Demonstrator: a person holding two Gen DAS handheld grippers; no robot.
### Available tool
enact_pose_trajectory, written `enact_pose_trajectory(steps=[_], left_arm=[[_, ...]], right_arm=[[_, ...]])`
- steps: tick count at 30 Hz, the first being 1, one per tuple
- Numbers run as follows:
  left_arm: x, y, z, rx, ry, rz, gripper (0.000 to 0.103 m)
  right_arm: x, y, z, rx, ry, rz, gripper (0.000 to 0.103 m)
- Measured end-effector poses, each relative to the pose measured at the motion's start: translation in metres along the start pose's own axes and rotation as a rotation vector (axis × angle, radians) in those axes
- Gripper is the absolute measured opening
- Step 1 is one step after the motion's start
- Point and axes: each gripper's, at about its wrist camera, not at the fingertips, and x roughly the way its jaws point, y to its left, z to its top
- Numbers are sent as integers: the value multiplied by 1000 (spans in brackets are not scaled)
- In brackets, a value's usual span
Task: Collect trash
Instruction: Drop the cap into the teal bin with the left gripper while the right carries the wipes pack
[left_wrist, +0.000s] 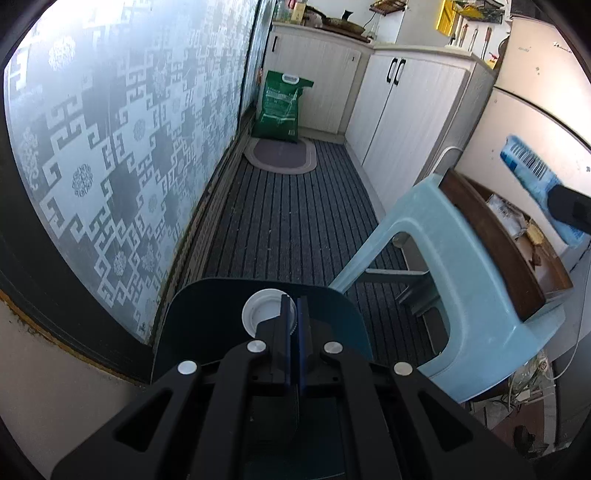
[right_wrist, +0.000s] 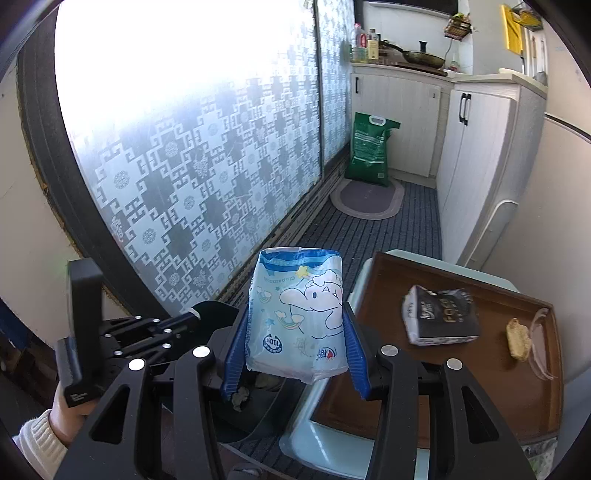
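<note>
My right gripper (right_wrist: 295, 343) is shut on a light blue tissue packet (right_wrist: 297, 314) with a cartoon print, held up left of the brown tray (right_wrist: 373, 291); the packet also shows in the left wrist view (left_wrist: 532, 173). On the tray lie a black and white packet (right_wrist: 439, 315), a bread scrap (right_wrist: 517, 339) and a clear wrapper (right_wrist: 539, 343). My left gripper (left_wrist: 294, 317) is shut on the rim of a dark dustpan-like bin (left_wrist: 207, 317), next to a white cap (left_wrist: 264, 310). The bin (right_wrist: 258, 402) sits below the tissue packet with crumpled scraps inside.
The tray rests on a pale blue plastic stool (left_wrist: 443, 251). A patterned glass sliding door (left_wrist: 110, 147) runs along the left. White cabinets (left_wrist: 406, 110), a green sack (left_wrist: 282, 107) and an oval mat (left_wrist: 280, 155) stand at the far end of the striped floor.
</note>
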Motion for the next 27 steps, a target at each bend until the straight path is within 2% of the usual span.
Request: enact_pose_trajectory(steps=[8,12,15,18,21,27], left_arm=[[37,5,-21,29,217,20,4],[50,8,-31,36,285,21,5],[59,11,-37,40,328,39,9],[60,14,-39,34,328,55,14],[52,17,-37,25,301,50,15],[30,20,-25,22,189,58,15]], right_arm=[[14,19,-1,-37,37,17,48],[25,23,-5,-43,70,24,48],[34,28,-8,-46,102,34,48],[43,33,-12,-56,138,46,48],[52,39,-16,-72,170,53,48],[72,49,-24,-93,225,63,48]])
